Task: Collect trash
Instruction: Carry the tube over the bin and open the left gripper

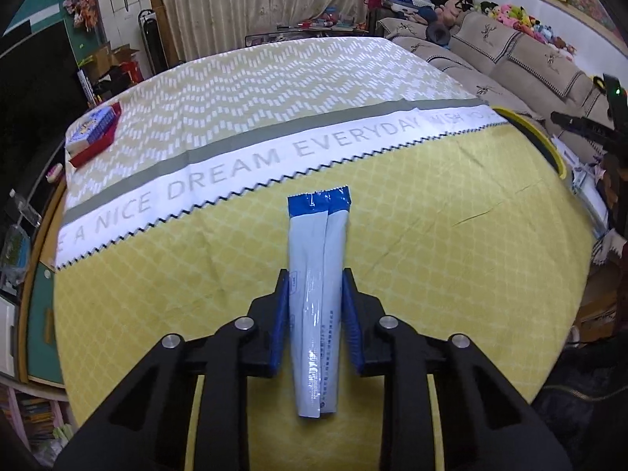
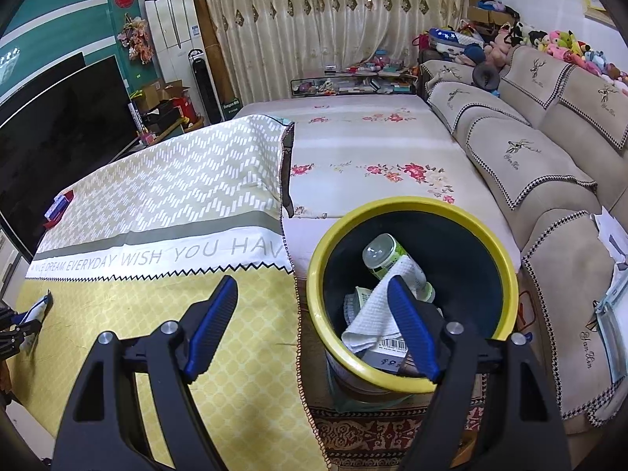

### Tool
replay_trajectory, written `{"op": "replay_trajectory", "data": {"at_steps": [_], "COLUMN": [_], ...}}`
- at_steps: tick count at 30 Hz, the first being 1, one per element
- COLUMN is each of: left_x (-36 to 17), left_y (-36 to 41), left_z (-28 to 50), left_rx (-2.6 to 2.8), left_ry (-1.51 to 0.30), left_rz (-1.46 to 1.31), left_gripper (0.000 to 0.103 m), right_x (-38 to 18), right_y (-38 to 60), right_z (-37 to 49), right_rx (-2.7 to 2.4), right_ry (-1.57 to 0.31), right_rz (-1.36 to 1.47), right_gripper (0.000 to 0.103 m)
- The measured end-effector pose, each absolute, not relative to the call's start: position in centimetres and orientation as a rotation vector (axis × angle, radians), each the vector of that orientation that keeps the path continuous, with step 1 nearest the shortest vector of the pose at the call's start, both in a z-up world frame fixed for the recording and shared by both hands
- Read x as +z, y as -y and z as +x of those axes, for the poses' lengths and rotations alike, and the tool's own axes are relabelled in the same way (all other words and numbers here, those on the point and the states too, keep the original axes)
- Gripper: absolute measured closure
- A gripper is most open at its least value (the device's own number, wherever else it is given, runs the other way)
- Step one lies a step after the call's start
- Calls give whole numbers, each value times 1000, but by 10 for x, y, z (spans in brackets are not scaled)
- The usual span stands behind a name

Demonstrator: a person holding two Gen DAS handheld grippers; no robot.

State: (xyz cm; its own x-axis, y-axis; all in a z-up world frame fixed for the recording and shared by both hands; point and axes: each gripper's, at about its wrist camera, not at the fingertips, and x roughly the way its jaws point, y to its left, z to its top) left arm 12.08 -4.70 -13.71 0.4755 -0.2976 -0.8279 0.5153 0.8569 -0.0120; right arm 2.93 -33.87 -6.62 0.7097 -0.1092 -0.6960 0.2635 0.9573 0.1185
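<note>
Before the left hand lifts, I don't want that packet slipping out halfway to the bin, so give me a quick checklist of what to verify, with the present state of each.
1. Packet between the left gripper fingers: ok, both pads sit against its sides.
2. Grip near the packet's middle: ok, both ends stick out past the pads.
3. Packet clear of other things on the cloth: ok.
4. Bin open: ok, no lid.
5. Room in the bin: ok, the bottle and tissue lie below the rim.
6. Right gripper clear of the bin mouth: not ok, one finger hangs over it, open and empty.
</note>
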Motion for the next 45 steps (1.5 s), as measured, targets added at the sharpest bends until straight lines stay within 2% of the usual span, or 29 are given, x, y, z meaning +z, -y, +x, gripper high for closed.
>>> {"op": "replay_trajectory", "data": {"at_steps": [6,12,22,31,33,35,36,39,42,44,45], "left_x": [-122,-84,-55,-99,-114,-125,-128,-129,-107,-88,-82], "left_y": [74,140,336,509,531,548,552,539,486,435,418], "left_z": [116,113,121,144,150,159,161,172,168,157,153], "left_rx": [-520,-652,-1004,-1113,-1099,-1069,-1056,-1019,-987,-918,-892], "left_ry": [-926,-851,-829,-980,-996,-985,-974,-989,-940,-850,-824], "left_rz": [253,248,327,402,412,405,399,347,278,264,261], "left_gripper": [78,78,78,75,62,24,20,20,18,6,5], "right_x": [-67,-59,-42,-38,-38,-38,-39,-40,-39,-40,-40], "right_y": [341,352,397,433,438,439,439,432,419,401,393], "right_z": [27,13,-45,-107,-115,-119,-119,-116,-107,-95,-90], "right_rx": [-207,-233,-377,-534,-545,-554,-555,-535,-488,-424,-398], "right_ry": [-748,-712,-646,-599,-589,-586,-589,-594,-603,-608,-609], "right_rz": [227,247,254,291,307,315,317,315,300,288,284], "right_gripper": [29,29,29,26,26,26,26,26,25,25,25]}}
